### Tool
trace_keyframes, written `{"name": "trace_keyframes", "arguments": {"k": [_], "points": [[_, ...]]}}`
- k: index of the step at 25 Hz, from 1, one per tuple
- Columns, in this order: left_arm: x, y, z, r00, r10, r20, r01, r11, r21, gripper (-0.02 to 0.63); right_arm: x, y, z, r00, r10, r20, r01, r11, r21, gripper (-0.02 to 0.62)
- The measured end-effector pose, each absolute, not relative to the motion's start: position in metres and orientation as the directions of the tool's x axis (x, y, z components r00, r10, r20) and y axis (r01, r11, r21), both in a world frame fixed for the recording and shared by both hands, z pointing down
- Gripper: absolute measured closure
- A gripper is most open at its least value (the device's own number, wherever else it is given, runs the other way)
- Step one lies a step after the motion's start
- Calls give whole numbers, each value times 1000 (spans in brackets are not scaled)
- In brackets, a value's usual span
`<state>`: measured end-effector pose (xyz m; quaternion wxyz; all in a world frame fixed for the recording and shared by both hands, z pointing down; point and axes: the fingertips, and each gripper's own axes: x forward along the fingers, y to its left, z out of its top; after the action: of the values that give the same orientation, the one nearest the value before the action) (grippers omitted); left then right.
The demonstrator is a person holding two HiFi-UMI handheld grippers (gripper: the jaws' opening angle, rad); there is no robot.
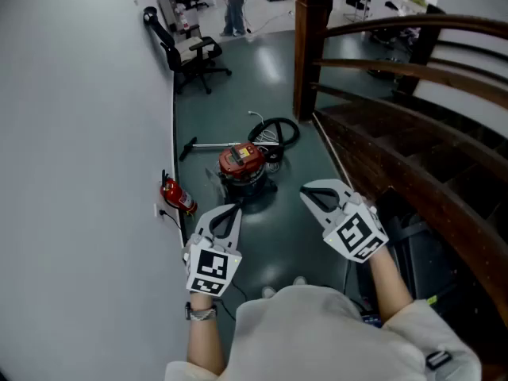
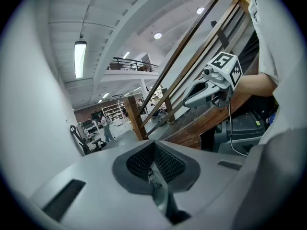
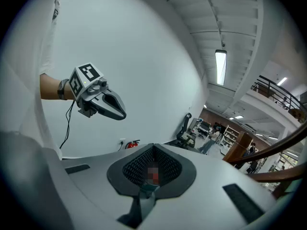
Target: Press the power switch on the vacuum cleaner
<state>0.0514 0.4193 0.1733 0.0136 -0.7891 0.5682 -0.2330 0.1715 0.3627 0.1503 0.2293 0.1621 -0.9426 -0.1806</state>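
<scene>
Red vacuum cleaner (image 1: 242, 165) upright, wand (image 1: 210, 144) pointing left, left gripper (image 1: 229, 211), right gripper (image 1: 306, 191) jaws together

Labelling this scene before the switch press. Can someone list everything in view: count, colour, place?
vacuum cleaner: 1, red and black, on the floor ahead of both grippers
hose: 1, black, coiled behind the vacuum cleaner
wand: 1, silvery, lying left of the vacuum cleaner
fire extinguisher: 1, red, at the foot of the left wall
office chair: 1, black, farther along that wall
person: 1, standing far off
staircase: 1, dark wood, right
floor: dark green
left gripper: 1, grey, shut, empty
right gripper: 1, grey, shut, empty
</scene>
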Motion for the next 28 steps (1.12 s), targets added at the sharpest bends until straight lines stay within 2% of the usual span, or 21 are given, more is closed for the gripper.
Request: {"name": "trace_keyframes", "arguments": {"k": [28], "points": [[36,441,189,251,-897,363,-888,-363,-283,605,151,385,153,-853,-394,342,-252,885,391,565]]}}
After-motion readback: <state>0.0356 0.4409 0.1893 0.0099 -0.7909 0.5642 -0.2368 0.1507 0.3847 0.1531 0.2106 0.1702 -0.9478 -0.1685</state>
